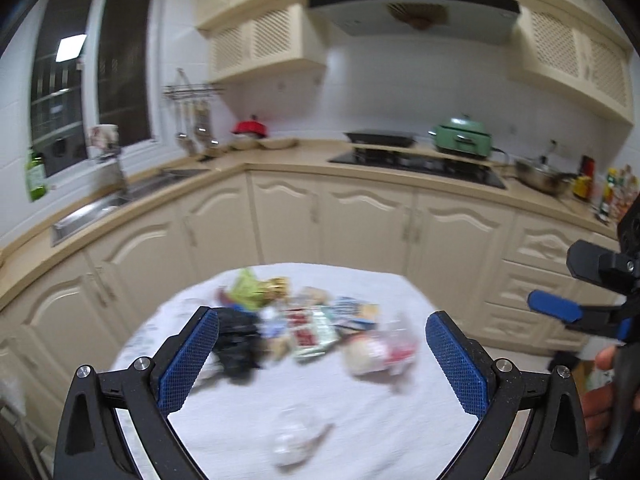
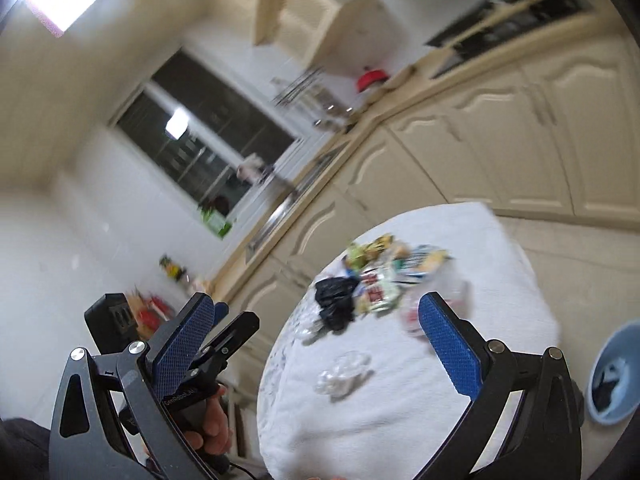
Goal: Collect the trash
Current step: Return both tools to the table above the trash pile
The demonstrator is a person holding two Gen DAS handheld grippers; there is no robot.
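Observation:
A heap of trash (image 1: 316,324) lies on a round table covered with a white cloth (image 1: 400,420): a black bag (image 1: 238,340), a green wrapper (image 1: 250,290), several printed packets and a pale pinkish bundle (image 1: 376,352). A crumpled clear plastic piece (image 1: 296,440) lies alone nearer to me. My left gripper (image 1: 326,360) hovers above the near side of the table, open wide and holding nothing. My right gripper (image 2: 316,344) is also open and empty, tilted, to the right of the table. In the right wrist view the heap (image 2: 380,280) and the clear plastic (image 2: 344,372) show again.
A blue bin (image 2: 616,376) with a dark liner stands on the floor right of the table. Cream cabinets (image 1: 360,224) run behind the table under a counter with a sink (image 1: 112,204), a hob (image 1: 420,162) and a green pot (image 1: 462,136). A hand (image 1: 600,392) shows at the right edge.

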